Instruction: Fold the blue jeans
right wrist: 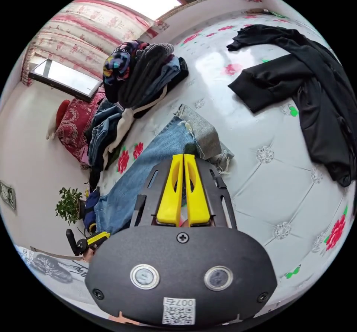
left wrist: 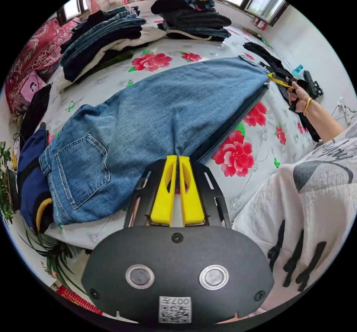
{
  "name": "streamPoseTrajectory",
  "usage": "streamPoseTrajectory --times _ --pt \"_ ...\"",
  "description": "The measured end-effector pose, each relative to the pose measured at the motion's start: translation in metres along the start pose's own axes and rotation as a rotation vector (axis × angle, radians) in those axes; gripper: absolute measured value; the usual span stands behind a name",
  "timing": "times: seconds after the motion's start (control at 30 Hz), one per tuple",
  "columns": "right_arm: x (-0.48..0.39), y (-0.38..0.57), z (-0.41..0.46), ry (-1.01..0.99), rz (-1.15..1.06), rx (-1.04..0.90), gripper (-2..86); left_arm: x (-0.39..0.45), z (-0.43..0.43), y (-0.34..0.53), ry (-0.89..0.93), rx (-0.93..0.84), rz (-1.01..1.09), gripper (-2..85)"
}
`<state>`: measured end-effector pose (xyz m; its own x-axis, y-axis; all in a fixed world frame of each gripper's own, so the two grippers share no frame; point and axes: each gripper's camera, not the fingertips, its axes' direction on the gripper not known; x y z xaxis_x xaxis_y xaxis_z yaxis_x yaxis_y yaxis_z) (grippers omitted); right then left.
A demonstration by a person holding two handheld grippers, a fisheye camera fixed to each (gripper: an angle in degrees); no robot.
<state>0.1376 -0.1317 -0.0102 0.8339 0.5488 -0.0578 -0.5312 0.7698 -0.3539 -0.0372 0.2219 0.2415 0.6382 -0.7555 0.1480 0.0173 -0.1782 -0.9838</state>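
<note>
The blue jeans lie flat on the flowered bed cover, one leg on top of the other, back pocket up. My left gripper is shut on the near edge of the jeans around mid-length. My right gripper, held in a hand, pinches the hem end. In the right gripper view its yellow jaws are shut on the frayed hem of the jeans, and the left gripper shows at the far end.
Two stacks of folded clothes sit at the back of the bed. A black garment lies spread beside the hem. A navy garment lies by the waistband. A potted plant stands off the bed.
</note>
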Motion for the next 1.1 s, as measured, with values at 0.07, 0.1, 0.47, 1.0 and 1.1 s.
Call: streamPoseTrajectory --times 0.07,0.1,0.47,1.0,1.1 --pt "0.015 0.003 0.013 0.029 0.046 -0.066 -0.1 -0.004 0.018 -0.001 0.014 -0.068 -0.02 -0.7" --pt "0.03 0.007 0.015 -0.016 0.125 -0.067 -0.1 -0.007 0.021 -0.005 0.029 -0.096 -0.032 -0.7" --pt "0.012 0.001 -0.016 0.047 0.211 -0.058 6.1 -0.068 -0.043 -0.02 0.182 -0.038 -0.142 5.2" --pt "0.007 -0.003 -0.038 -0.331 0.385 0.149 2.9 -0.304 -0.165 0.136 0.299 0.444 -1.242 12.8" --pt "0.041 0.02 -0.08 -0.258 0.393 0.189 1.9 -0.328 -0.169 0.139 0.313 0.488 -1.269 13.6"
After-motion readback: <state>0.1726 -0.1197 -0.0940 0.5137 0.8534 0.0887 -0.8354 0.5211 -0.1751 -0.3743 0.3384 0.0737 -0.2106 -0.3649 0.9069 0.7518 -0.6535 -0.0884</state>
